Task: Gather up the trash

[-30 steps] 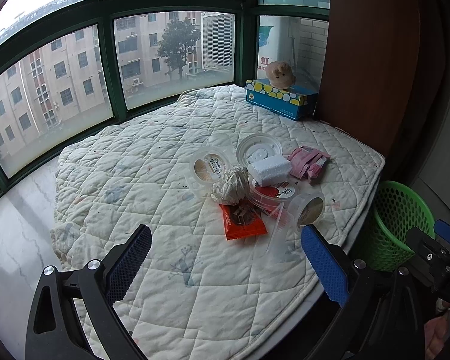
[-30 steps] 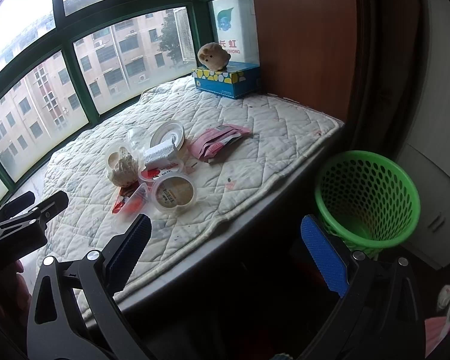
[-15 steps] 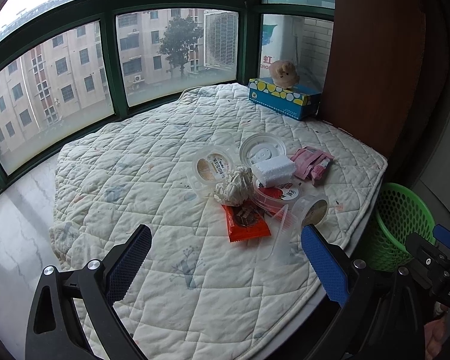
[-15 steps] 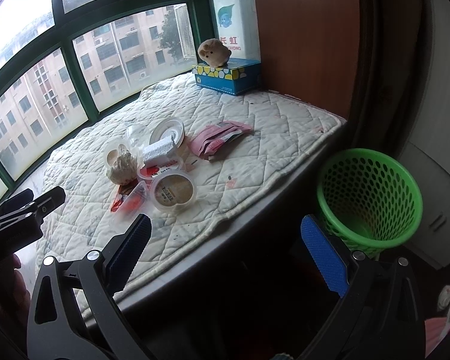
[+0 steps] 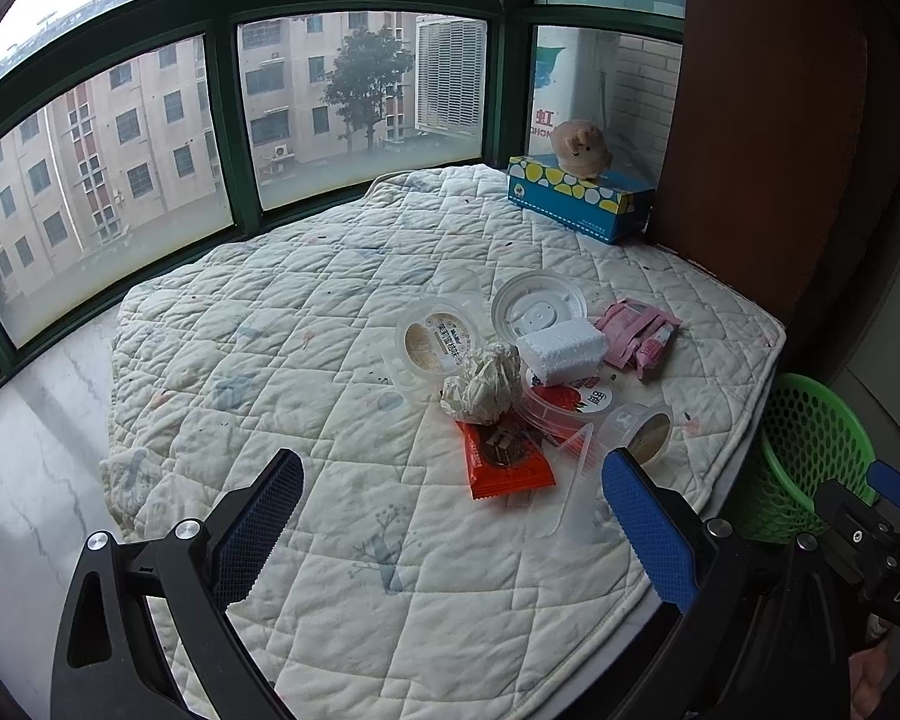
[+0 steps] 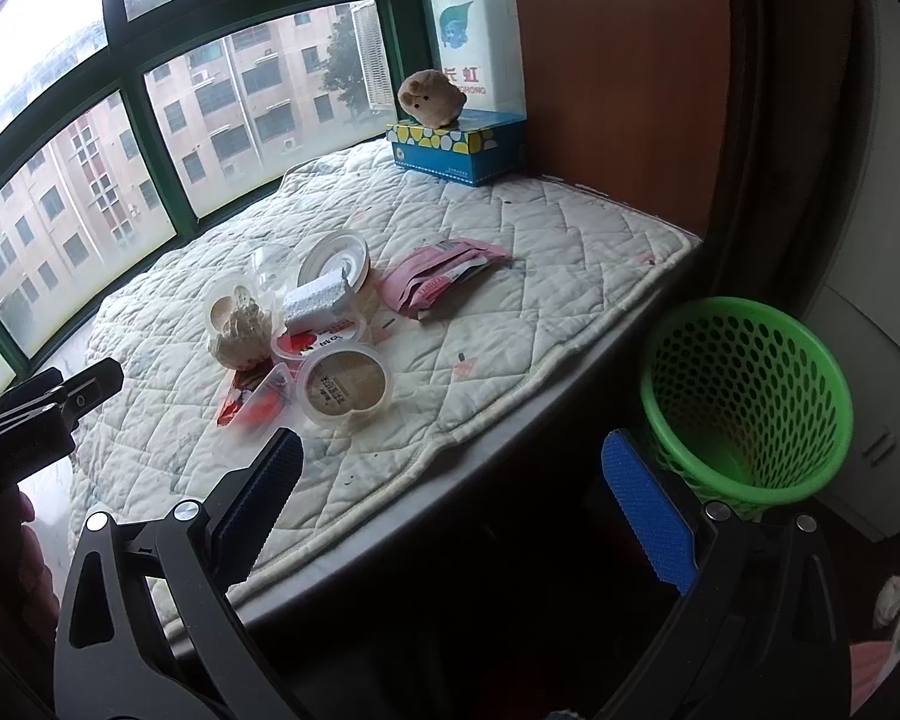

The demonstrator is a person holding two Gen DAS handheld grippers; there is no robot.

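Both grippers, left (image 5: 450,510) & right (image 6: 450,498), spread wide, empty; trash pile (image 5: 510,384) ahead, untouched.

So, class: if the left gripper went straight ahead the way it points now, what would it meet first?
Probably the orange wrapper, nearest piece of the trash pile, lying between the open jaws' line on the quilt; depth is uncertain.

A quilted, matt cloth pad (image 5: 330,360) carries clear glossy plastic cups (image 5: 438,342), crumpled paper (image 5: 483,387), a shiny orange foil wrapper (image 5: 507,459); right, a perforated green plastic basket (image 6: 744,396).
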